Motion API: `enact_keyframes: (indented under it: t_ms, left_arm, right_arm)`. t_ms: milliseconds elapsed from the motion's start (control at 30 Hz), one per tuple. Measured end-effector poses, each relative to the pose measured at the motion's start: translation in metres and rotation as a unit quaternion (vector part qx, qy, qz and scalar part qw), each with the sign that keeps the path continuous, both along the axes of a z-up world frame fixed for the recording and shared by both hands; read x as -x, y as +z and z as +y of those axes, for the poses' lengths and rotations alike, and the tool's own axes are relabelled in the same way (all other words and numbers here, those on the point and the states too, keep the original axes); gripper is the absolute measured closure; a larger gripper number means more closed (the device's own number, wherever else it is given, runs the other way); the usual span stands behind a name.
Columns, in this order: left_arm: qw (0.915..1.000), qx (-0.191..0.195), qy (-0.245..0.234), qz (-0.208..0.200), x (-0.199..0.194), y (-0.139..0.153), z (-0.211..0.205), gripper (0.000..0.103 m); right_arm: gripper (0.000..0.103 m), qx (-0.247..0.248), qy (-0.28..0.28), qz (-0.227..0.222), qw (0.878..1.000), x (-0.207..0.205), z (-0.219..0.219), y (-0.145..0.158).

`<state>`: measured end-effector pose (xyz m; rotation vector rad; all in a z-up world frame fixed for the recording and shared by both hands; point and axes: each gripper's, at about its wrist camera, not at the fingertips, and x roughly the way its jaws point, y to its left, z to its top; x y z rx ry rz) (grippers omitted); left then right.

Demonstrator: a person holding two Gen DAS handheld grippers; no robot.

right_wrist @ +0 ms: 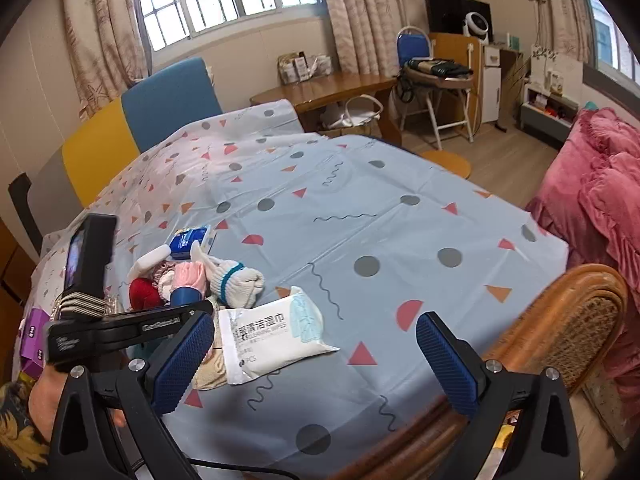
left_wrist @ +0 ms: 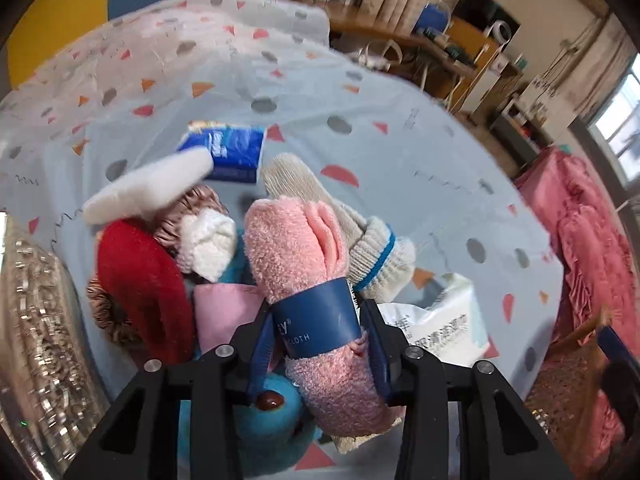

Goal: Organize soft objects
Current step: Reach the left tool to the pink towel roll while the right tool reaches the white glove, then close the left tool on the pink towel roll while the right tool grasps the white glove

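Observation:
My left gripper (left_wrist: 316, 328) is shut on a rolled pink fluffy cloth (left_wrist: 296, 248) with a dark blue paper band (left_wrist: 320, 320), held over a pile of soft things: a red plush piece (left_wrist: 140, 280), a white sock (left_wrist: 148, 188), white knit gloves with a blue stripe (left_wrist: 376, 256), a brown scrunchie (left_wrist: 108, 312), a pink cloth (left_wrist: 224, 316) and a teal felt toy (left_wrist: 264, 420). In the right wrist view the pile (right_wrist: 192, 276) lies at the table's left. My right gripper (right_wrist: 316, 356) is open and empty above the front edge, beside a wet wipes pack (right_wrist: 276, 332).
A blue tissue pack (left_wrist: 232, 152) lies behind the pile. A silvery bag (left_wrist: 36, 320) is at the left. The table wears a pale blue patterned cloth (right_wrist: 360, 208). A wicker chair (right_wrist: 568, 320) stands at the front right, a pink bed (right_wrist: 600, 184) beyond it.

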<state>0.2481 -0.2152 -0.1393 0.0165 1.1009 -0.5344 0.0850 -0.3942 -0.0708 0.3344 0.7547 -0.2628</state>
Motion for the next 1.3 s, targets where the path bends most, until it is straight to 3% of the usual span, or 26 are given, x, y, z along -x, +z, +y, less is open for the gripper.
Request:
enact_keyframes:
  t_ms: [233, 367, 500, 633, 800, 933, 1067, 1167, 1267, 1300]
  left_arm:
    - [0.9995, 0.020, 0.003, -0.026, 0.020, 0.014, 0.027, 0.061]
    - [0.9989, 0.036, 0.004, -0.030, 0.020, 0.026, 0.033, 0.062]
    - [0.9989, 0.019, 0.001, -0.042, 0.024, 0.032, 0.035, 0.084]
    - [0.9990, 0.024, -0.003, -0.037, 0.031, 0.033, 0.042, 0.083]
    - [0.9994, 0.027, -0.003, -0.023, 0.030, 0.027, 0.039, 0.077]
    - [0.9997, 0.022, -0.001, -0.008, 0.020, 0.019, 0.025, 0.071]
    - [0.9999, 0.006, -0.005, 0.008, 0.008, 0.008, 0.005, 0.067]
    - [0.9996, -0.005, -0.006, 0.025, -0.002, -0.004, -0.006, 0.056]
    - [0.9994, -0.001, -0.010, 0.034, -0.006, -0.009, -0.011, 0.057]
    - [0.9995, -0.001, -0.016, 0.028, -0.005, -0.009, -0.012, 0.062]
  right_arm:
    - [0.000, -0.027, 0.028, 0.012, 0.999, -0.034, 0.000, 0.004]
    - [0.000, -0.036, 0.062, 0.048, 0.996, -0.078, 0.007, 0.001]
    - [0.000, -0.061, 0.084, 0.094, 0.990, -0.122, 0.013, -0.020]
    - [0.003, -0.063, 0.079, 0.127, 0.987, -0.153, 0.018, -0.040]
    - [0.003, -0.116, 0.037, 0.084, 0.989, -0.150, 0.001, -0.055]
    - [0.003, -0.157, 0.001, 0.076, 0.985, -0.142, -0.018, -0.061]
    - [0.003, -0.149, 0.001, 0.074, 0.986, -0.144, -0.019, -0.059]
    - [0.004, -0.149, 0.012, 0.076, 0.986, -0.147, -0.015, -0.060]
    - [0.005, -0.138, 0.025, 0.081, 0.987, -0.152, -0.011, -0.061]
    - [0.006, -0.138, 0.028, 0.083, 0.986, -0.153, -0.010, -0.062]
